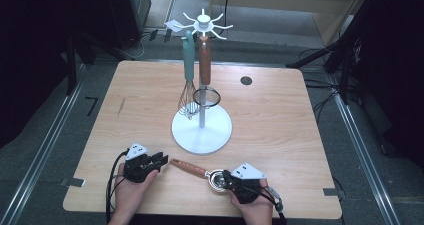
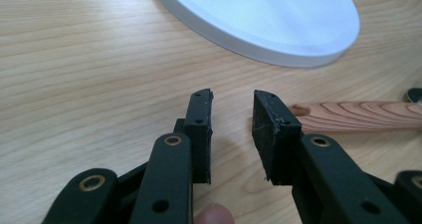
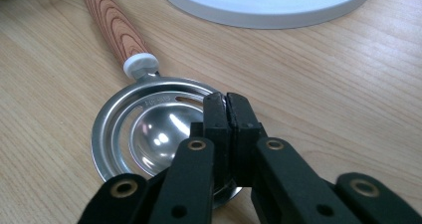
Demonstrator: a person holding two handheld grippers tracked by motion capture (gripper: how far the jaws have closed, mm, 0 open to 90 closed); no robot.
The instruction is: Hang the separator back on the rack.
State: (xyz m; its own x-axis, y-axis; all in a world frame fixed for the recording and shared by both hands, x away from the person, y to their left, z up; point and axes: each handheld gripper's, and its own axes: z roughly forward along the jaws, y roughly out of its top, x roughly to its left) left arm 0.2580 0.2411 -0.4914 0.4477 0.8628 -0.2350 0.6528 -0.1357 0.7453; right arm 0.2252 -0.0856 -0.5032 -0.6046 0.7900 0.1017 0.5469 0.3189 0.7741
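A metal egg separator (image 3: 139, 134) with a wooden handle (image 1: 189, 168) lies flat on the table near the front edge. My right gripper (image 3: 228, 103) is shut on the near rim of its steel bowl; in the high view this gripper (image 1: 226, 177) sits at the bowl's right side. My left gripper (image 2: 233, 104) stands open just above the table with nothing between its jaws. The tip of the wooden handle (image 2: 348, 115) lies right beside its right jaw, and whether they touch I cannot tell. In the high view the left gripper (image 1: 161, 161) is at the handle's left end.
A white utensil stand (image 1: 202, 130) with a round base rises mid-table. A teal-handled whisk (image 1: 188, 80) and a brown-handled strainer (image 1: 205, 67) hang from it. A dark round grommet (image 1: 246, 80) sits at the back right. The stand's base (image 2: 278, 20) lies close ahead of both grippers.
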